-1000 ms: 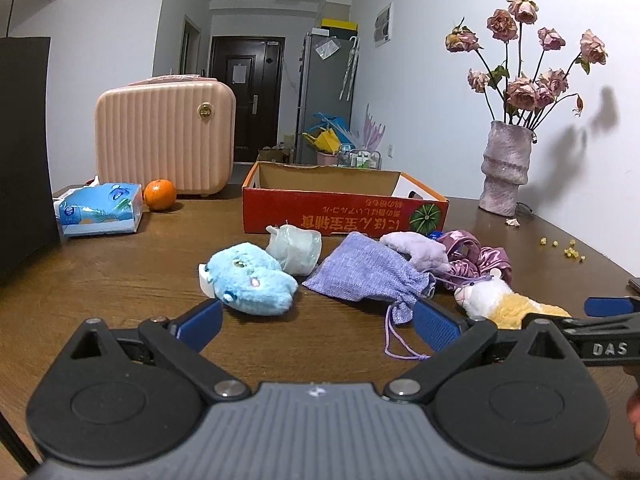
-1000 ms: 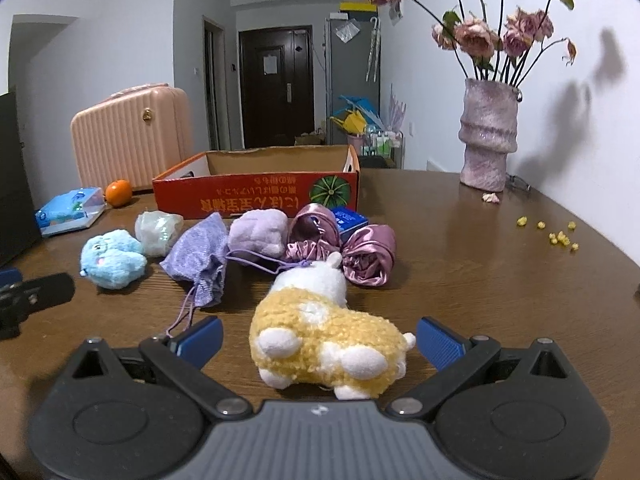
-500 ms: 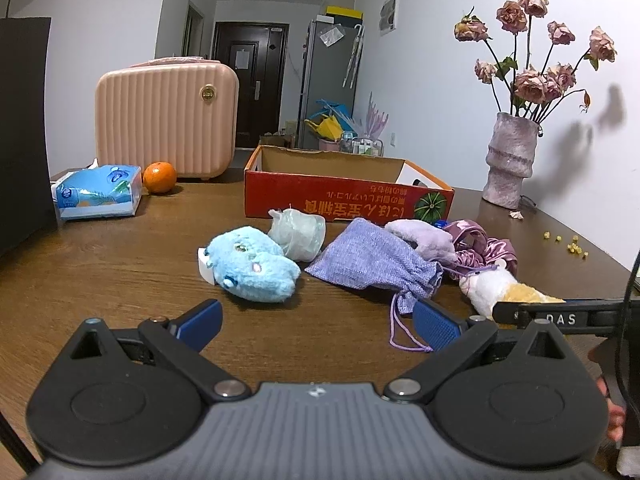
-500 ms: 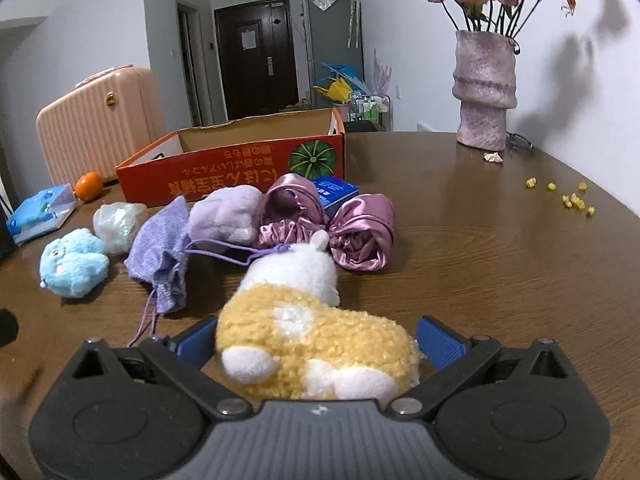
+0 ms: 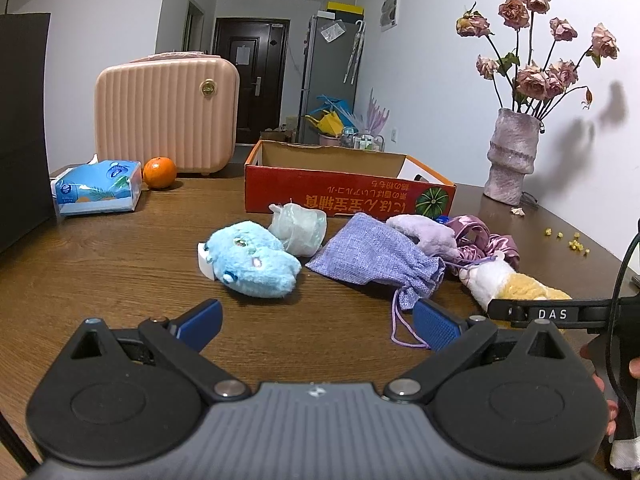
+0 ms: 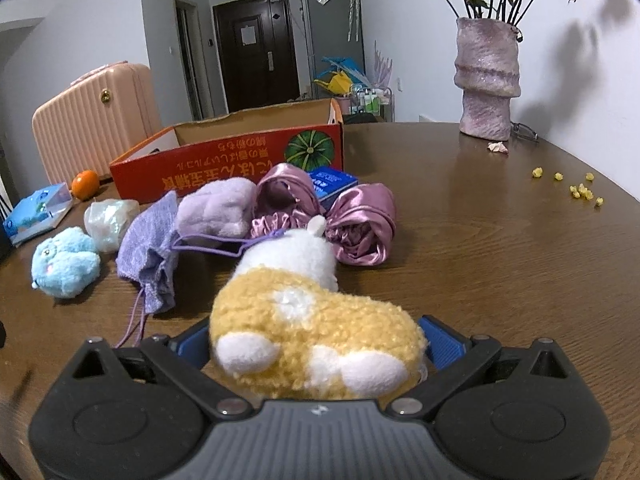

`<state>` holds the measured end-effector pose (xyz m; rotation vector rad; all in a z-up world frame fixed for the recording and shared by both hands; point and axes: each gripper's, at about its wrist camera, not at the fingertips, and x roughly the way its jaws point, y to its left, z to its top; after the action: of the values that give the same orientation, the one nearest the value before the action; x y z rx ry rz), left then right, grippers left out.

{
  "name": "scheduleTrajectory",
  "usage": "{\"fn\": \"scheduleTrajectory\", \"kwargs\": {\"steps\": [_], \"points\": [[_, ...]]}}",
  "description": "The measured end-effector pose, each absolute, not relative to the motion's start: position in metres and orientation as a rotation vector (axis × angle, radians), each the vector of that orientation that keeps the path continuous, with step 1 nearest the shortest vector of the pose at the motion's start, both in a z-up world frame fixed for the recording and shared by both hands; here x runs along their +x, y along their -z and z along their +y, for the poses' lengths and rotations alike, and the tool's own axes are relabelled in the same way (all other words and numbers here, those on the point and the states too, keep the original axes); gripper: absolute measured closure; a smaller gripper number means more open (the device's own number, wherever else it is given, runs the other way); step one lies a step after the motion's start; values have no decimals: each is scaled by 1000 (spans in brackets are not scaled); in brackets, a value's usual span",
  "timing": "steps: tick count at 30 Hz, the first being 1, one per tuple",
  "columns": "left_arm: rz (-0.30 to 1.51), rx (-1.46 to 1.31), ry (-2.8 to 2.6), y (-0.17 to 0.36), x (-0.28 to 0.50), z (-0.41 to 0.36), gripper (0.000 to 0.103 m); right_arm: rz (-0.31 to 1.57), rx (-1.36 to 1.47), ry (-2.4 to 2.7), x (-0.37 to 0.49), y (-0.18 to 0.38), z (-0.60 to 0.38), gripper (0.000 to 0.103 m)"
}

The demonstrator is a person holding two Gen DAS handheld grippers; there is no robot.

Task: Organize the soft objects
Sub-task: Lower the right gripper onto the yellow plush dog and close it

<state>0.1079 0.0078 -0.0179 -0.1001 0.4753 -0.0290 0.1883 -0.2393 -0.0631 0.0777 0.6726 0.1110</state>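
Wooden table (image 6: 480,240), yellow plush (image 6: 316,340) between spread right hand-held gripper (image 6: 316,344) fingers, left hand-held gripper (image 5: 316,320) open

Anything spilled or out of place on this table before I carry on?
Yes. Small yellow bits lie scattered on the table to the right, and a fallen petal lies by the vase of wilted roses. The purple drawstring pouch trails its cord loose toward the left gripper.
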Motion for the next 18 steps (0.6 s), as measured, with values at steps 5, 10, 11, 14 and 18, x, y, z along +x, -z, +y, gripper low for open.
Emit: {"fn": "scheduleTrajectory", "kwargs": {"steps": [5,10,11,14,18], "points": [[477,-108,27,18,108,9,0,663,85,-116,187,63,-240,6],[476,-109,26,18,108,10,0,637,69,-128,180,61,-238,10],[475,-110,25,19,108,10,0,627,67,-129,178,61,-238,11],[476,-111,21,19,108,11,0,582,57,-128,168,56,-239,11],[476,-104,17,19,108,11,0,512,49,-118,153,49,-242,11]]}}
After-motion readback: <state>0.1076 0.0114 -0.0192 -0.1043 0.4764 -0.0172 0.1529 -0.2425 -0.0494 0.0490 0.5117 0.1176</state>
